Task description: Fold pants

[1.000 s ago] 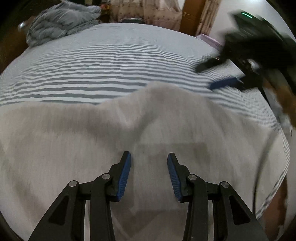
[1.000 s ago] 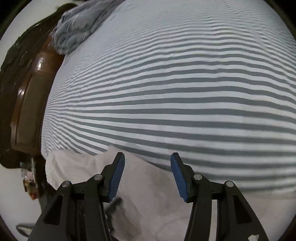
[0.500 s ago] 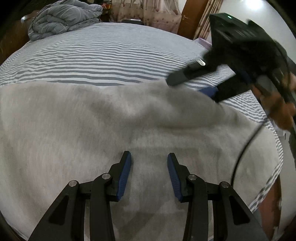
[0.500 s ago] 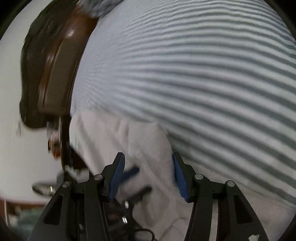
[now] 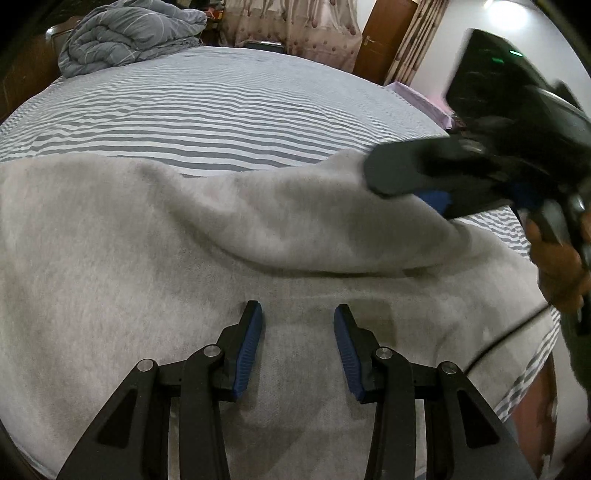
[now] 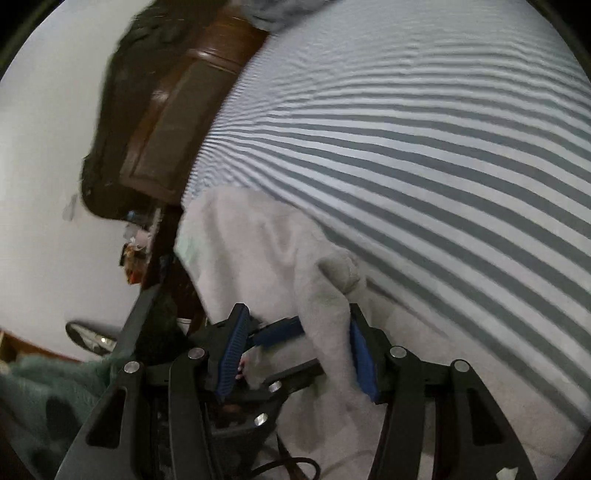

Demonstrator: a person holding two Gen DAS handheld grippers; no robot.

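STEP: fold-over | pants (image 5: 155, 266): grey, spread on striped bed (image 5: 221, 110) | left gripper (image 5: 297, 347): I keep it parted, empty, over cloth as anchor | right gripper (image 6: 295, 350): fold between fingers, lifted; closure: cannot tell

One pair of grey pants (image 5: 192, 258), two claws, one striped bed (image 5: 221, 110), one crumpled duvet (image 5: 125, 33).

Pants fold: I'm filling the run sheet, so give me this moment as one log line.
stage: folding | pants: grey, on striped bed | right claw: open, fabric edge between fingers | left claw: open, over pants
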